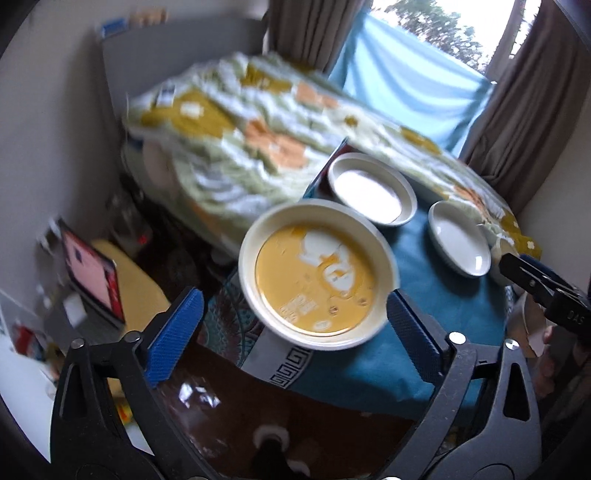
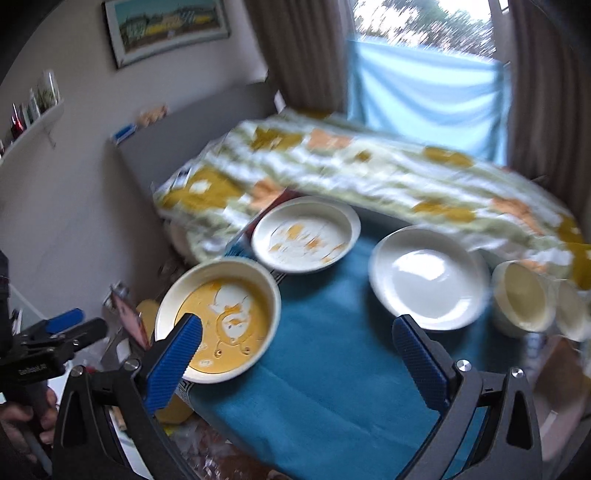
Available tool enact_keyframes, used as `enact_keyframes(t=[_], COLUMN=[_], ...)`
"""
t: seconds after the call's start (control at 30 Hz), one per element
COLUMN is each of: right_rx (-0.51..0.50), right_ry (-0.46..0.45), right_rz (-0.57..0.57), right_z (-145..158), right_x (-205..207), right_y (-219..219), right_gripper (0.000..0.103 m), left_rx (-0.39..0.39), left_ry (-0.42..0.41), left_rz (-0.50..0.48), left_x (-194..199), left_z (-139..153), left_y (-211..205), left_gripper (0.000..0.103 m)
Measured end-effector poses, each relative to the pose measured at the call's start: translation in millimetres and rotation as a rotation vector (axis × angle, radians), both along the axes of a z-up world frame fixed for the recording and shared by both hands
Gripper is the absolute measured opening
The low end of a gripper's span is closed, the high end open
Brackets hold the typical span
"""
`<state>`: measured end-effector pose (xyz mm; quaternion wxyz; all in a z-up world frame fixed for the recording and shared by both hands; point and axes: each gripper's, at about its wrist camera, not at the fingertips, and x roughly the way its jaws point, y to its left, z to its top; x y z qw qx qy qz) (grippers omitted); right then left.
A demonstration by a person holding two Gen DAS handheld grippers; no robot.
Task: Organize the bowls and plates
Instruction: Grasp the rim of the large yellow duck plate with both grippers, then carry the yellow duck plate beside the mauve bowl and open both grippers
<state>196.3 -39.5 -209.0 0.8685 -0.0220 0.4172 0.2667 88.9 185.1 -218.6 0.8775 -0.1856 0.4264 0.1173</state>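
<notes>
Approach step, nothing grasped yet. Your left gripper (image 1: 295,332) gapes wide around yellow plate (image 1: 317,273), near left on teal cloth (image 2: 332,369); right gripper (image 2: 297,358) wide, empty. Next: clamp plate rim, stack onto far plate (image 2: 306,232).

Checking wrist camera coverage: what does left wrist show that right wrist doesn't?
Left wrist only: a propped tablet with a pink screen at lower left, and the right gripper entering at the right edge.

Right wrist only: a framed landscape picture on the wall, two cream cups beside the plain white plate, and the left gripper.

Both: the yellow-printed white plate, the teal cloth, the floral blanket.
</notes>
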Motion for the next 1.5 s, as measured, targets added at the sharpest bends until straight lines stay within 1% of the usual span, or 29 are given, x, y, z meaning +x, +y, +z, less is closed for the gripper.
enact_keyframes(t=[0.07, 0.1, 0.13, 0.17, 0.2, 0.23, 0.27, 0.33, 0.4, 0.43, 0.5, 0.57, 0.6, 0.67, 0.73, 0.8, 0.9, 1.03, 1.2, 1.37, 1.5], right_rx=[-0.006, -0.012, -0.021, -0.034, -0.043, -0.049, -0.049, -0.052, -0.051, -0.051, -0.052, -0.061, -0.061, -0.057, -0.058, -0.056, -0.040, -0.051, -0.053, -0.053, -0.038], right_ry=[0.052, 0.060, 0.071, 0.089, 0.111, 0.141, 0.161, 0.193, 0.216, 0.227, 0.247, 0.262, 0.267, 0.281, 0.290, 0.286, 0.306, 0.311, 0.319, 0.303, 0.285], right_rz=[0.054, 0.068, 0.084, 0.097, 0.106, 0.115, 0.121, 0.130, 0.135, 0.136, 0.141, 0.146, 0.148, 0.152, 0.155, 0.146, 0.139, 0.144, 0.130, 0.116, 0.089], right_z=[-25, -33, -42, -54, -66, -78, -87, -102, -109, -112, -119, -125, -127, -131, -133, -134, -134, -132, -134, -130, -122], right_x=[18, 23, 29, 37, 45, 53, 58, 69, 74, 76, 81, 88, 89, 92, 92, 93, 93, 92, 94, 88, 83], right_y=[20, 26, 33, 41, 47, 53, 57, 63, 69, 70, 74, 76, 77, 79, 80, 79, 75, 77, 83, 76, 67], right_gripper=[0.088, 0.086, 0.081, 0.073, 0.070, 0.064, 0.061, 0.057, 0.055, 0.052, 0.046, 0.032, 0.031, 0.021, 0.017, 0.016, 0.015, 0.015, 0.015, 0.015, 0.015], left_rx=[-0.059, -0.098, -0.150, -0.174, -0.198, -0.208, -0.216, -0.222, -0.226, -0.230, -0.242, -0.236, -0.233, -0.220, -0.197, -0.189, -0.161, -0.151, -0.115, -0.062, -0.043], left_ry=[0.032, 0.041, 0.054, 0.068, 0.090, 0.103, 0.121, 0.146, 0.164, 0.169, 0.181, 0.189, 0.193, 0.207, 0.224, 0.226, 0.237, 0.242, 0.248, 0.240, 0.229], left_rz=[0.003, -0.005, -0.014, -0.012, -0.009, -0.010, -0.014, -0.032, -0.043, -0.045, -0.053, -0.059, -0.063, -0.068, -0.066, -0.067, -0.069, -0.065, -0.077, -0.109, -0.133], left_x=[11, 16, 24, 28, 34, 38, 43, 51, 60, 61, 68, 73, 75, 78, 78, 79, 79, 80, 80, 79, 81], left_z=[-24, -36, -50, -59, -72, -78, -86, -97, -106, -108, -114, -117, -118, -121, -124, -124, -122, -122, -118, -108, -99], left_y=[13, 21, 28, 33, 40, 42, 45, 47, 50, 52, 55, 56, 57, 59, 58, 59, 55, 54, 49, 38, 29], left_gripper=[0.082, 0.079, 0.075, 0.071, 0.068, 0.062, 0.056, 0.048, 0.047, 0.047, 0.044, 0.029, 0.027, 0.021, 0.016, 0.015, 0.016, 0.016, 0.016, 0.016, 0.016])
